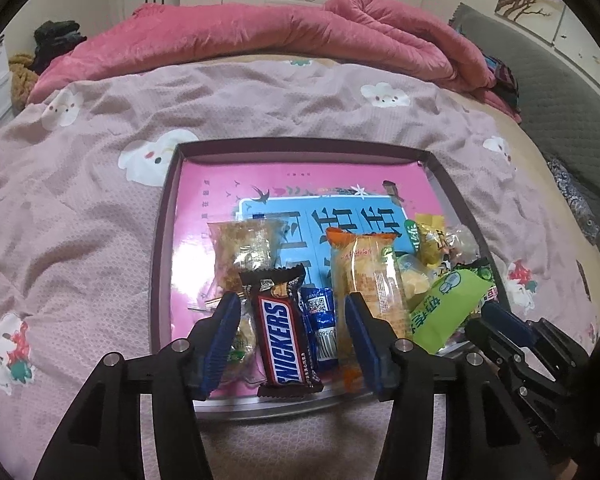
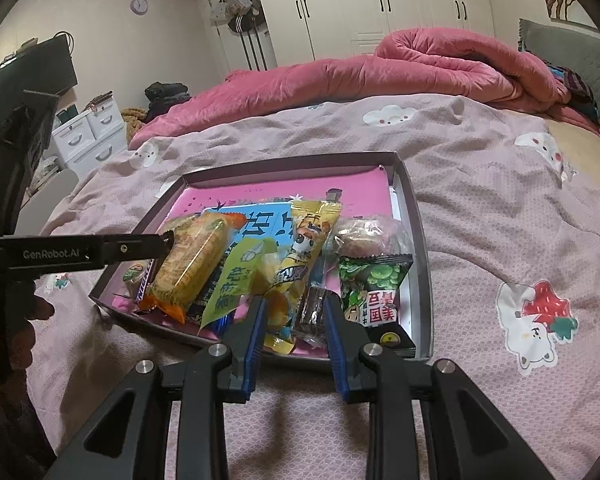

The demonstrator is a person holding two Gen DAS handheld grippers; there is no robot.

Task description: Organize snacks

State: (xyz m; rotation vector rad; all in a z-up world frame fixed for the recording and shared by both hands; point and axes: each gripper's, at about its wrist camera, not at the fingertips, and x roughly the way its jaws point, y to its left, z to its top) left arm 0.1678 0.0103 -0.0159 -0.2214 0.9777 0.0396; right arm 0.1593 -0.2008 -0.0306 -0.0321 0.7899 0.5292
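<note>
Crinkly plastic snack packets heaped in shallow cardboard tray (image 1: 168, 216), glossy pink floor, on soft quilted bedspread (image 1: 80, 208). Left claw (image 1: 292, 316) open, blue ribbed pads clear of Snickers bar (image 1: 282, 328) lying lengthwise between them, loose on tray floor near front rim. Orange biscuit packet (image 1: 364, 280) just beside its right pad. Right claw (image 2: 294, 312) narrowed; small dark wrapped sweet (image 2: 314, 312) between fingers, grip uncertain. Tray's far half bare; low walls all round.
</note>
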